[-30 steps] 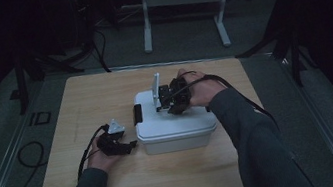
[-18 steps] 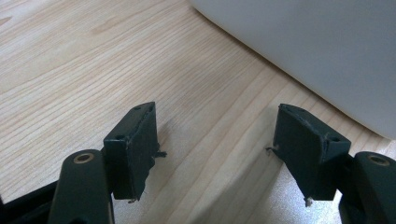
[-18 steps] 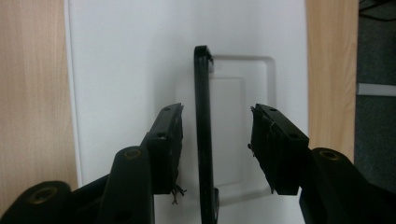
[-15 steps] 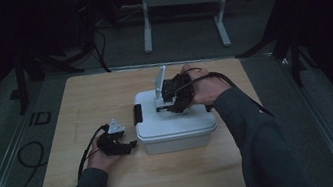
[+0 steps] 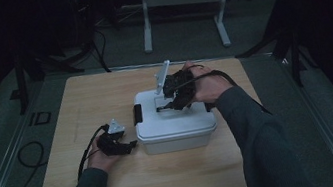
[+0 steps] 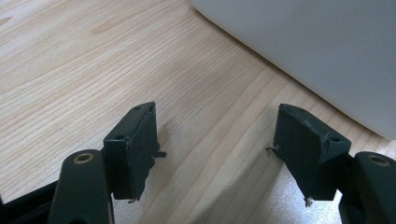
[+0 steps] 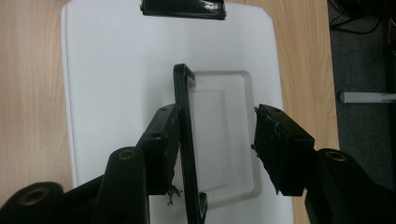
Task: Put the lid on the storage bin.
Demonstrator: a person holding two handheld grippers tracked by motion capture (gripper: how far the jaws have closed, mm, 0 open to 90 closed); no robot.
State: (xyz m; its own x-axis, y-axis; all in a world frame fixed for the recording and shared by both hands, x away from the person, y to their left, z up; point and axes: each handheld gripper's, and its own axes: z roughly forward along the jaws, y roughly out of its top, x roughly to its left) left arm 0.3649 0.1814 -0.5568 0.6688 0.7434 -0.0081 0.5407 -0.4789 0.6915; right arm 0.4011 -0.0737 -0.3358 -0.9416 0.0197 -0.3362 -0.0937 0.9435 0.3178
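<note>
Rigid white plastic box at frame centre, likely light, smooth-sided; best taken by thin black handle. Right gripper just opening, handle between jaws, unclamped. Left gripper gaping, empty.

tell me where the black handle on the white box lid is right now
The black handle stands raised over the lid's recessed middle on the white box, between the open jaws of the right gripper, beside its left jaw.
</note>
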